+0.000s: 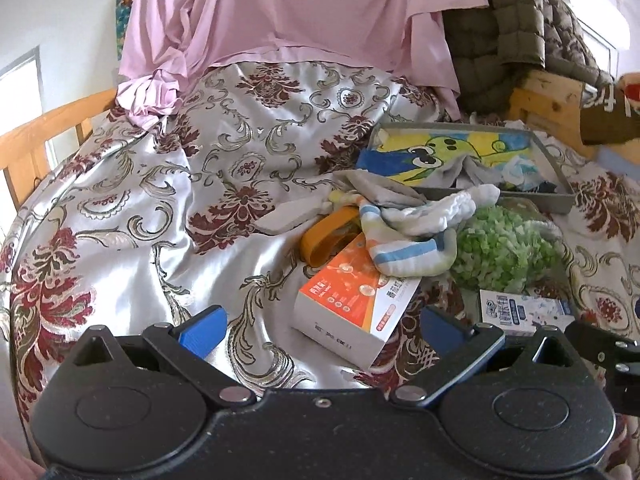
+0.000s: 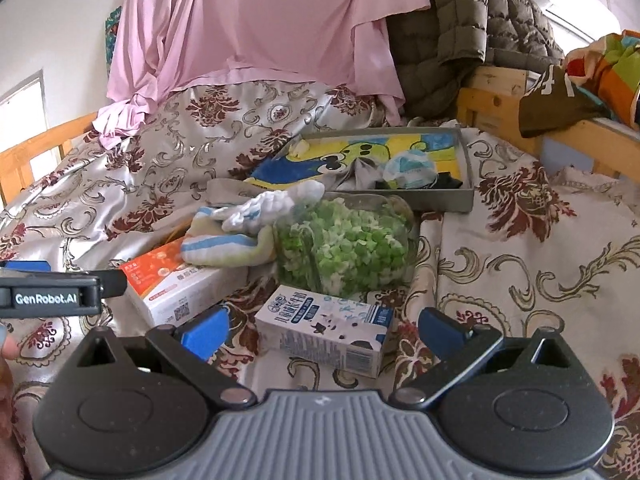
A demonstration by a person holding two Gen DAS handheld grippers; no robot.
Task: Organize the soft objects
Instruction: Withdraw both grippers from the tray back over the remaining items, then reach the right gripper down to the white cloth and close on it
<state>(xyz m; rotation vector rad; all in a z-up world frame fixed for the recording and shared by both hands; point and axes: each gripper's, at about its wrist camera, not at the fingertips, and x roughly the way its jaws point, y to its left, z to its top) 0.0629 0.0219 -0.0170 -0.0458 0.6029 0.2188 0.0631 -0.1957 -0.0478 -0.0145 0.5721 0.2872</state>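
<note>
Bedspread, shiny silver satin with dark red floral pattern (image 1: 168, 184), covers the bed; wooden bed rail (image 1: 44, 136) at far left, pink sheet (image 1: 280, 20) draped over the head end.

Left gripper (image 1: 320, 330): jaws apart, nothing between them, hovering low over the bedspread just short of the orange-and-white cardboard box (image 1: 352, 304). Flat white rectangular pad (image 1: 288, 216) lies on the bedspread left of the pile. Orange plastic loop (image 1: 326, 236) sits just behind the box, partly under the socks.

Striped white, blue and yellow sock bundle (image 1: 408, 236) rests on the box's far end, touching the clear bag of green and white foam cubes (image 1: 504, 252) to its right. Grey cloth (image 1: 380, 188) trails from the bundle up toward the grey rectangular tray (image 1: 560, 204).

Tray sits behind the bag. Inside it: yellow, blue and green cartoon-print towel (image 2: 360, 156), one corner spilling over the left rim; a balled white-and-blue item (image 2: 412, 168) and something dark at the right end, type unclear.

Right gripper (image 2: 322, 332): jaws apart, empty, bracketing the blue-and-white milk carton (image 2: 324, 328), which lies on its side just in front of the bag. No contact visible.

Olive quilted jacket (image 2: 460, 28) hangs over the wooden frame at upper right, multicoloured fabric (image 2: 600, 64) further right.
</note>
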